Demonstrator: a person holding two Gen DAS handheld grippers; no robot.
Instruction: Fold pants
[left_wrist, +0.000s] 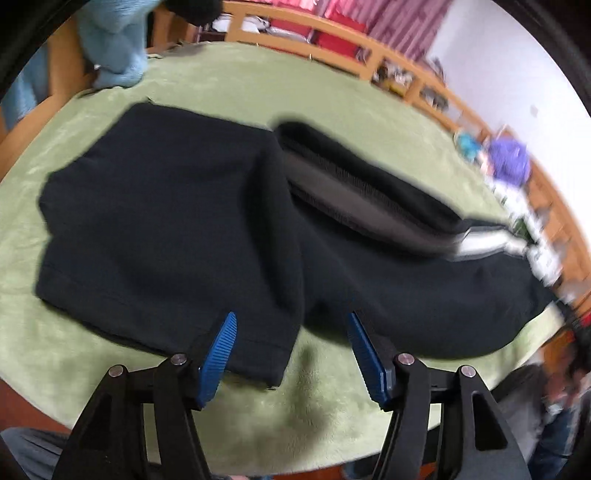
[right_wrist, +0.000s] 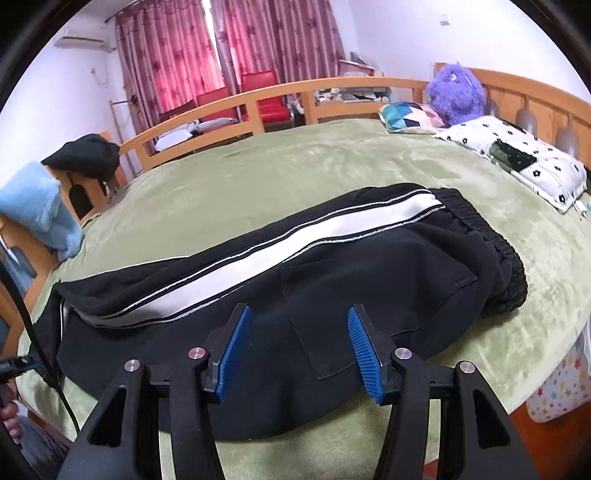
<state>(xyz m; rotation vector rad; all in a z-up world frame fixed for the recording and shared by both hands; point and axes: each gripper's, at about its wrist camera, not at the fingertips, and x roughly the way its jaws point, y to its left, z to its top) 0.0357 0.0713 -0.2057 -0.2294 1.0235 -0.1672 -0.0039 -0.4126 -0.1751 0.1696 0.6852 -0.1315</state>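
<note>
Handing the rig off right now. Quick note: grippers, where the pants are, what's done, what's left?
Left gripper: open, nothing between the fingers, over the leg end of the pants.
Right gripper: open, empty, over the hip area near the back pocket.
Pants: black with a white side stripe, lying on the green blanket, waistband toward the pillow.
Done: legs stacked on each other; the leg ends look folded back up over the thighs.
Left: probably one more fold toward the waistband, then smooth flat.

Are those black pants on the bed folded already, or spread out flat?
Partly folded: the black pants have their leg ends doubled over toward the waistband.
</note>
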